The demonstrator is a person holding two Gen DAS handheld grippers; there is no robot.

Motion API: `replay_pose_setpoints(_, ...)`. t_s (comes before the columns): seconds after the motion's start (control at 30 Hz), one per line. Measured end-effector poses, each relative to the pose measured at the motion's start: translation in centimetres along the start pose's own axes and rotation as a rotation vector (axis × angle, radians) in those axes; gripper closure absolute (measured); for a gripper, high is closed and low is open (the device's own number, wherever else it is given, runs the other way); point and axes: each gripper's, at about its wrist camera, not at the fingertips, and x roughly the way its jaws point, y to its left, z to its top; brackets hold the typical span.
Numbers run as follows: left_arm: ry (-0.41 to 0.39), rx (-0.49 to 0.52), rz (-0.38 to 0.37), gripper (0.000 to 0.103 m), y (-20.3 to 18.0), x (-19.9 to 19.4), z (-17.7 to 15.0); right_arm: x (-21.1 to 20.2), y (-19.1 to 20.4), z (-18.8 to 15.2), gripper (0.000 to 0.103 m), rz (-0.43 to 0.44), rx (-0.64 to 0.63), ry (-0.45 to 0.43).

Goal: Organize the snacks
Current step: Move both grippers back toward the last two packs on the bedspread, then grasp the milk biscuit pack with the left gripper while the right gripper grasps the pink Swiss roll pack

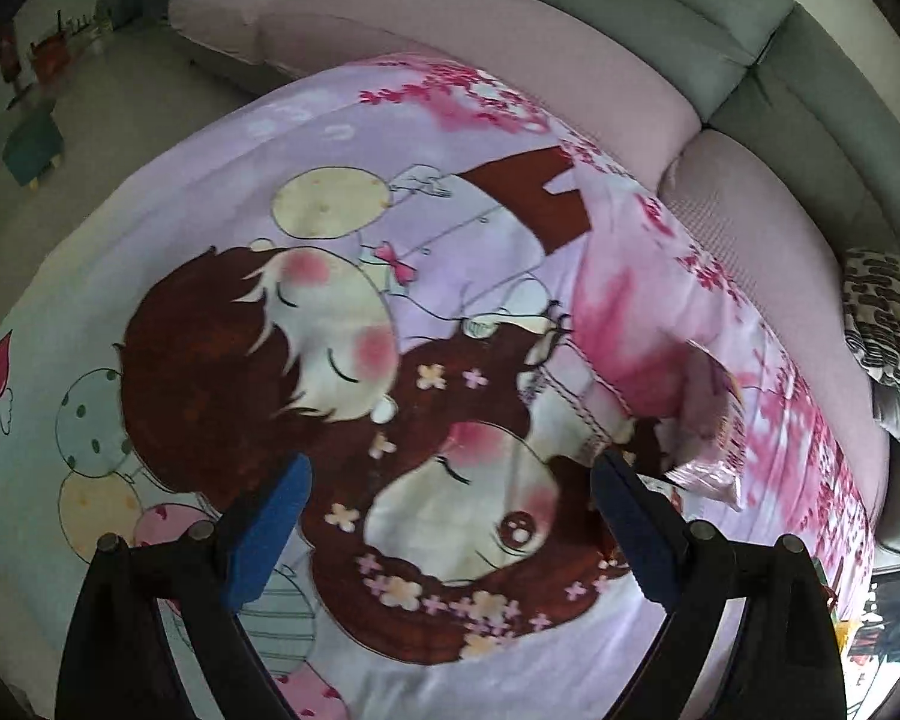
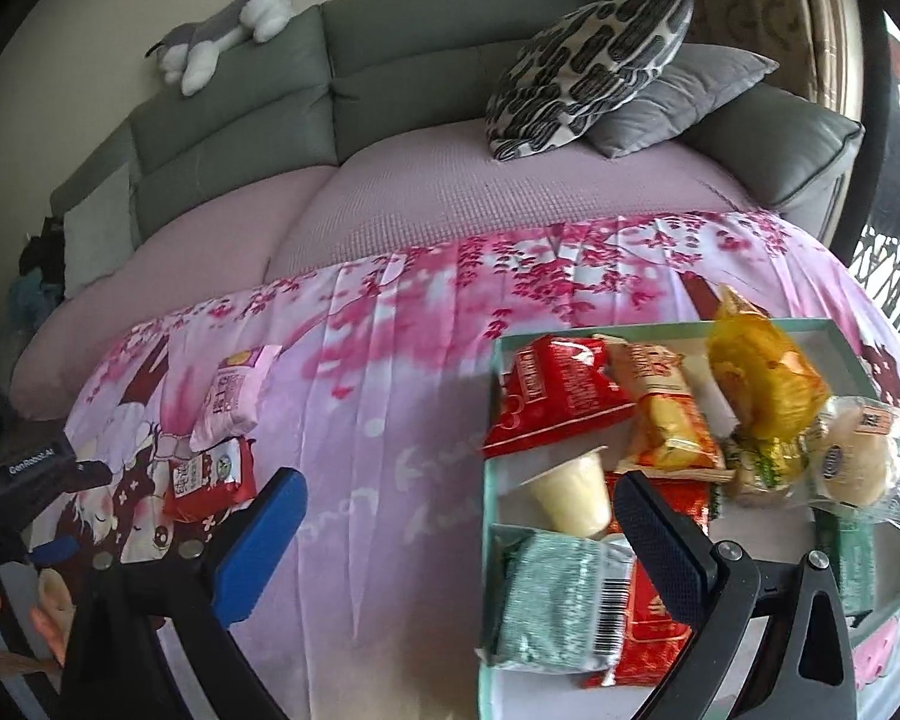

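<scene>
In the left wrist view my left gripper point(image 1: 450, 516) hangs open over a cartoon-print cloth point(image 1: 330, 312), nothing between its blue pads. A pink snack packet point(image 1: 708, 438) lies just right of its right finger. In the right wrist view my right gripper point(image 2: 462, 540) is open too, above bare cloth. Its right finger overlaps a pale green box point(image 2: 493, 384) holding a red bag point(image 2: 558, 396), a yellow bag point(image 2: 762, 372), a jelly cup point(image 2: 576, 492), a green packet point(image 2: 552, 600) and others. The pink packet point(image 2: 234, 402) and a red packet point(image 2: 210, 480) lie on the cloth at left.
A grey-green sofa point(image 2: 450, 18) with a pink seat cover runs behind the cloth. On it are a patterned cushion point(image 2: 588, 66), a grey cushion point(image 2: 678, 96) and a plush toy point(image 2: 228, 30). The left gripper's black body point(image 2: 30, 468) and a hand show at the left edge.
</scene>
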Motion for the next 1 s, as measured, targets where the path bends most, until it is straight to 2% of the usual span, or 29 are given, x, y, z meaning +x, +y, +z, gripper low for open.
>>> replay_pose_setpoints(0.27, -0.002, 0.043, 0.01, 0.009, -0.4, 0.4, 0.2, 0.2, 2.8, -0.2, 0.0, 0.024, -0.092, -0.02)
replay_pose_setpoints(0.53, 0.014, 0.065, -0.002, 0.009, -0.8, 1.0, 0.4, 0.9, 4.2, 0.6, 0.0, 0.027, -0.112, -0.044)
replay_pose_setpoints(1.0, 0.066, 0.089, -0.085, 0.009, -2.8, 2.5, 0.3, 5.5, 7.4, 1.2, 0.0, 0.045, -0.157, 0.051)
